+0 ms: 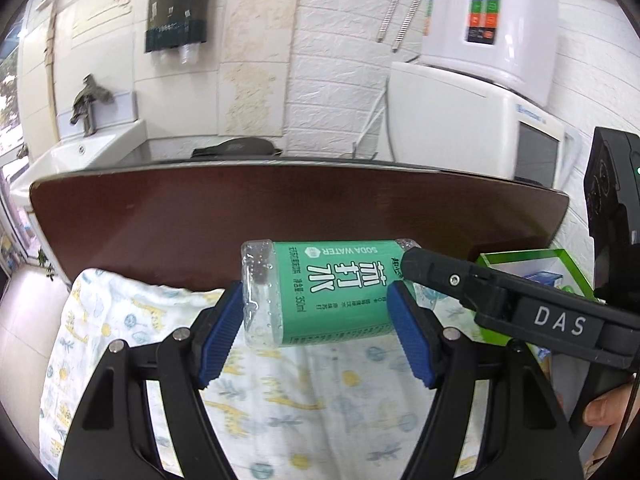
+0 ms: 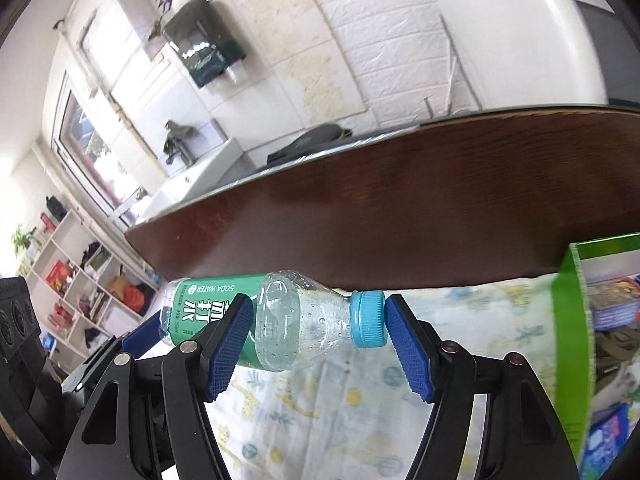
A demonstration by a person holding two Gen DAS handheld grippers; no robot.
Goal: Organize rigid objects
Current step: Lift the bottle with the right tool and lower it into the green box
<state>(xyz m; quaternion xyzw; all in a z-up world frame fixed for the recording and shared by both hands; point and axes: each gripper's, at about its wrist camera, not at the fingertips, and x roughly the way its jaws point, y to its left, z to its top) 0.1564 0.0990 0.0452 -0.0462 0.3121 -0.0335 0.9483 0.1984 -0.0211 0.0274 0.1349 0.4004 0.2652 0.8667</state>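
Observation:
A clear soda water bottle [image 1: 320, 292] with a green label and a blue cap [image 2: 368, 320] is held lying sideways above a patterned cloth [image 1: 280, 400]. My left gripper [image 1: 316, 328] is shut on the bottle's body, its blue pads pressing both ends of the label. My right gripper [image 2: 320, 340] has its pads around the bottle's neck end and cap; the right pad touches the cap, the left pad overlaps the shoulder. The right gripper's black finger [image 1: 460, 280] reaches over the bottle in the left wrist view.
A dark brown table [image 1: 280, 208] lies beyond the cloth. A green open box [image 2: 576, 340] holding packets stands at the right, also seen in the left wrist view [image 1: 532, 258]. White appliances [image 1: 480, 92] and a sink [image 1: 80, 148] stand behind the table.

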